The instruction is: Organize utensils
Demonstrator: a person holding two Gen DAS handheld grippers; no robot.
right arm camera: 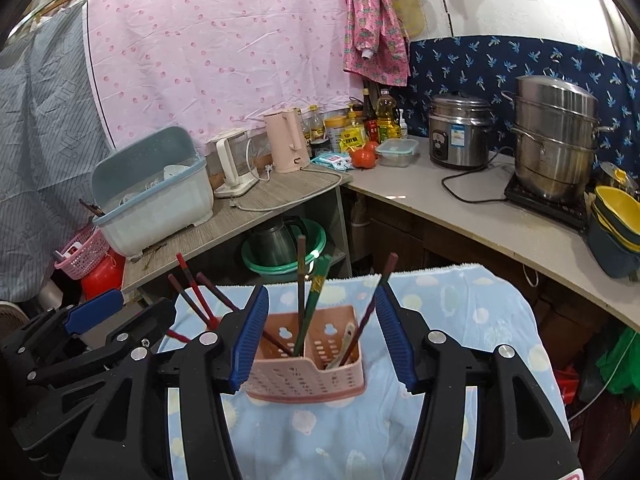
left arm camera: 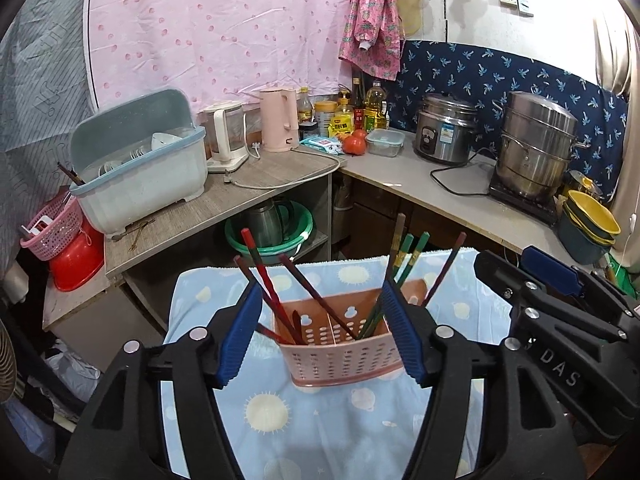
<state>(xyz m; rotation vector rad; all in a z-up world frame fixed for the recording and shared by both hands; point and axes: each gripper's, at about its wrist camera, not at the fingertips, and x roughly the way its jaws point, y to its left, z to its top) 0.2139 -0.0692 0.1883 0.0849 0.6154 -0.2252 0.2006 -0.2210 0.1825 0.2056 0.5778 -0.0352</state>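
A pink perforated utensil basket [left arm camera: 340,354] stands on a small table covered with a blue cloth [left arm camera: 320,420]. Several red, brown and green chopsticks [left arm camera: 264,280] stand in it, leaning outwards. My left gripper [left arm camera: 324,320] is open and empty, its blue pads on either side of the basket, above it. In the right wrist view the same basket [right arm camera: 306,372] holds the chopsticks [right arm camera: 316,300], and my right gripper [right arm camera: 320,328] is open and empty around it. The right gripper [left arm camera: 560,280] shows at the right of the left wrist view; the left gripper [right arm camera: 92,312] shows at the left of the right wrist view.
Behind the table runs an L-shaped counter [left arm camera: 280,184] with a covered dish rack [left arm camera: 140,160], two kettles [left arm camera: 280,120], bottles, tomatoes, a rice cooker [left arm camera: 444,128] and a steel steamer pot [left arm camera: 536,144]. Yellow bowls [left arm camera: 592,216] sit at the right. A green basin [left arm camera: 272,232] sits under the counter.
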